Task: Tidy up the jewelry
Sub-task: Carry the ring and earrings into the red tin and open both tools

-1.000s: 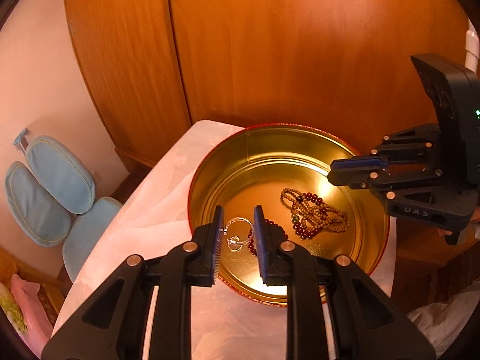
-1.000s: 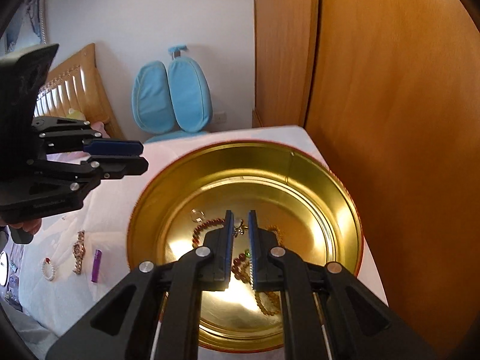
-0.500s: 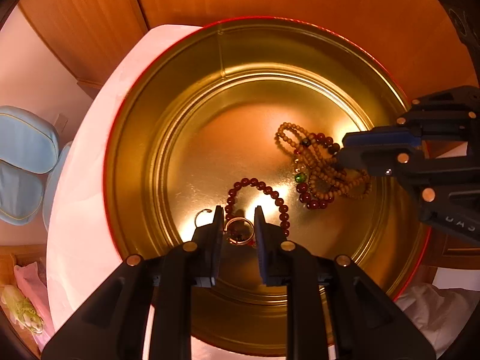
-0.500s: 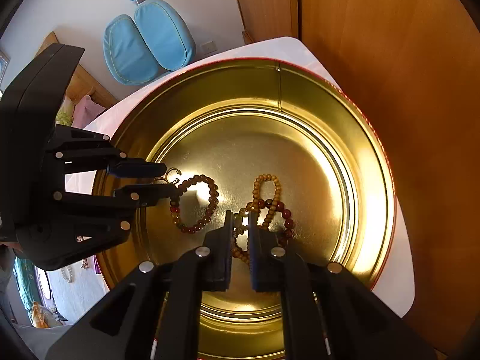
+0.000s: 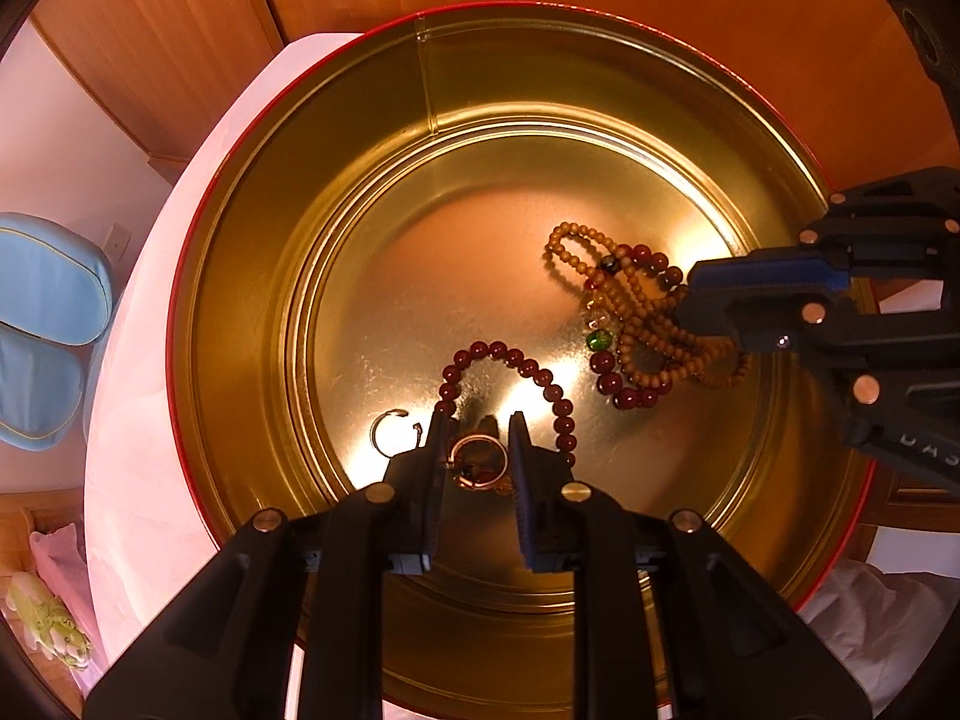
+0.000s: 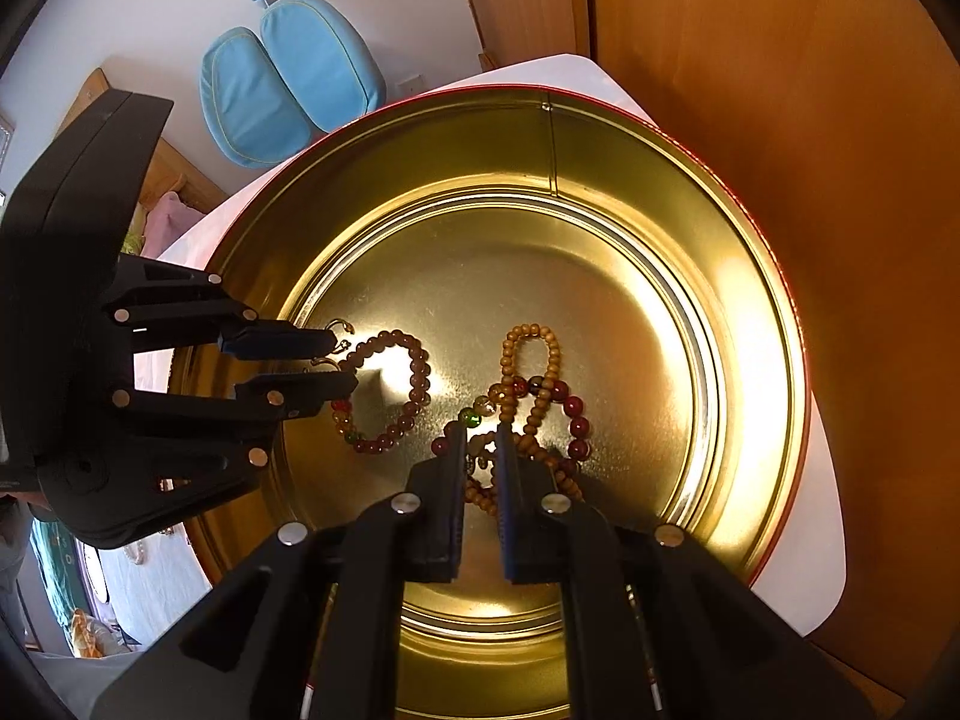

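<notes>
Both grippers were low inside the round gold metal tin with the red outer rim, among the jewelry.

The left gripper had its jaws at a narrow gap around a thin gold-coloured ring; I cannot tell if the pads really pressed it. Just beside its left finger a small silver open hoop lay on the tin floor, and the dark red bead bracelet curved around the fingertips. The right gripper had its jaws close together over the tangle of tan wooden beads and larger dark red beads, with some tan beads between the jaws; a firm grip was not clear. The tin stood on a white table beside a brown wooden cabinet, with a light blue cushioned chair behind.
</notes>
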